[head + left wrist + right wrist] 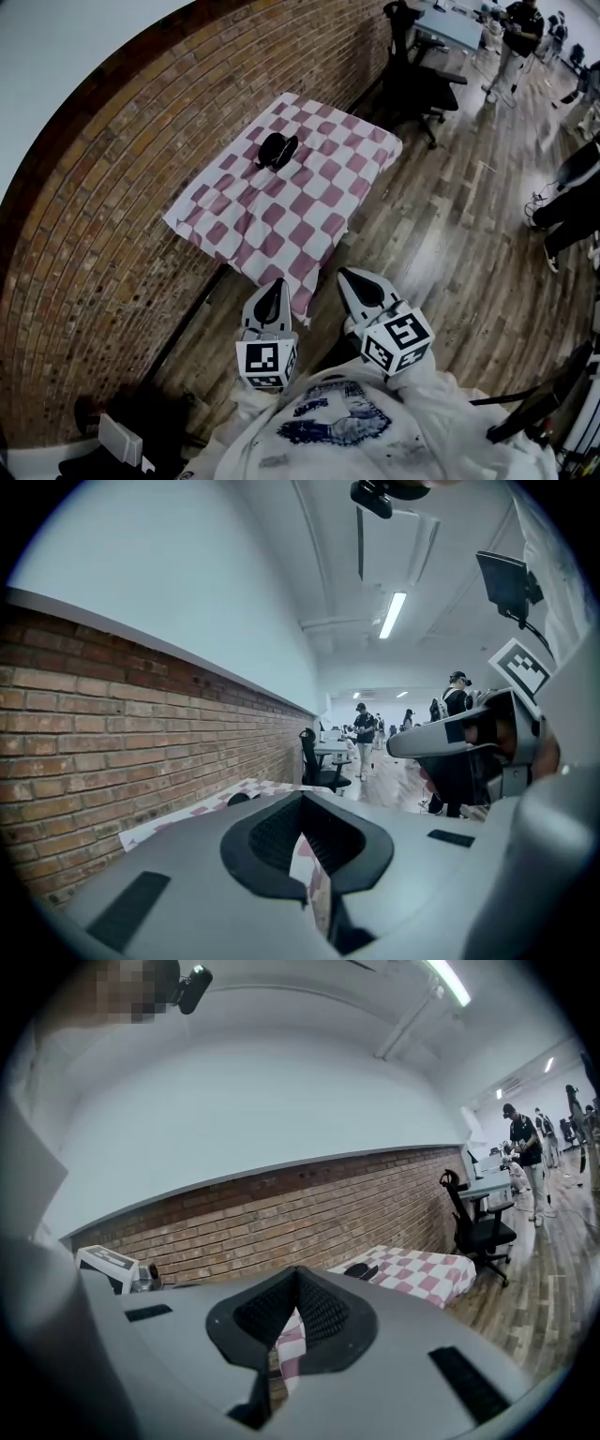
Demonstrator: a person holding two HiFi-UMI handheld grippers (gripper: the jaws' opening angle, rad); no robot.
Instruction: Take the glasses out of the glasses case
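Both left tongs (pixel 275 284) and right tongs (pixel 347 276) are pressed together, empty; well ahead, glasses case (pixel 277 150) on pink-checked counter (pixel 314 211) beside brick wall (pixel 112 216).

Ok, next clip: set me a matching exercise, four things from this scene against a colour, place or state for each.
Things:
1 glasses case
2 tablecloth
3 office chair
4 left gripper

Descriptions:
A pink and white checks
B shut, empty, short of the tablecloth
C dark, lying on the tablecloth
D standing on the wooden floor past the tablecloth's far end

Pairs: 1-C, 2-A, 3-D, 4-B
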